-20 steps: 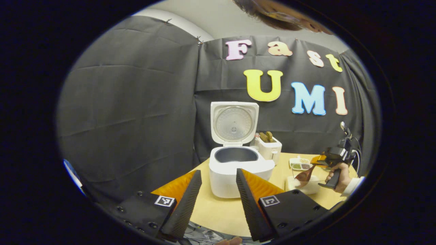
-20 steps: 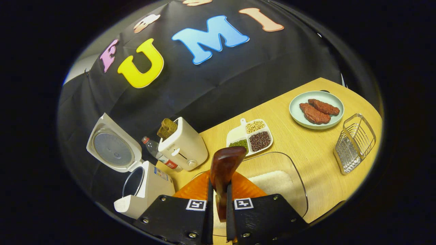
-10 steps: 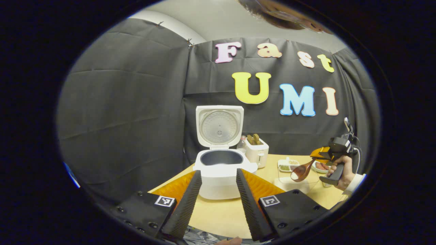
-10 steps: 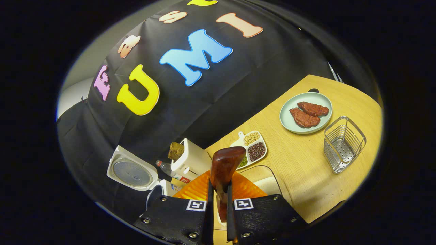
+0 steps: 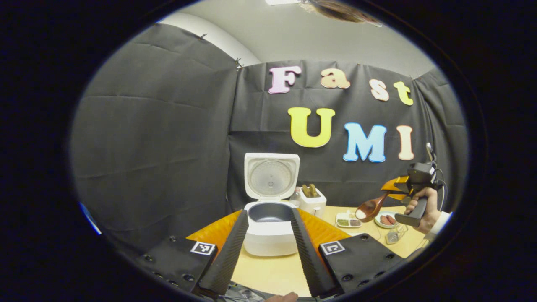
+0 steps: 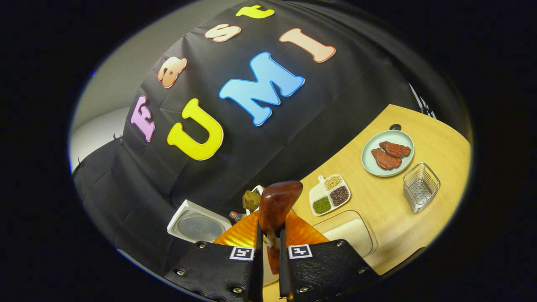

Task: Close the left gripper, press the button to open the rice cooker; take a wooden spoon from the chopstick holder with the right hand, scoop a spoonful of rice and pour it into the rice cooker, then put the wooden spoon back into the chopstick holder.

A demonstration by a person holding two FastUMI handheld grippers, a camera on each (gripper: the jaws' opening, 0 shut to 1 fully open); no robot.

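Observation:
The white rice cooker (image 5: 270,235) stands open on the wooden table (image 5: 272,268), lid (image 5: 272,175) upright and dark pot bare. My left gripper (image 5: 268,213) hangs open in front of it, its fingers framing the cooker from a distance. A brown wooden spoon (image 6: 277,203) sticks forward from my right gripper (image 6: 268,239), which is shut on its handle. In the left gripper view the spoon (image 5: 369,208) holds white rice, raised high to the right of the cooker, with the right gripper (image 5: 398,191) held by a hand (image 5: 423,205). An empty metal wire holder (image 6: 420,186) sits at the table's right.
A clear tub of rice (image 6: 348,233) lies below the spoon. A divided dish of beans (image 6: 329,194), a plate with meat (image 6: 388,152), a white toaster (image 5: 312,200) and a bottle (image 6: 237,216) stand around it. The cooker's lid (image 6: 199,226) shows at lower left.
The right gripper has risen out of the rice tub with the spoon, now carrying rice well above the table. The left gripper has drawn back from the cooker and tilted up.

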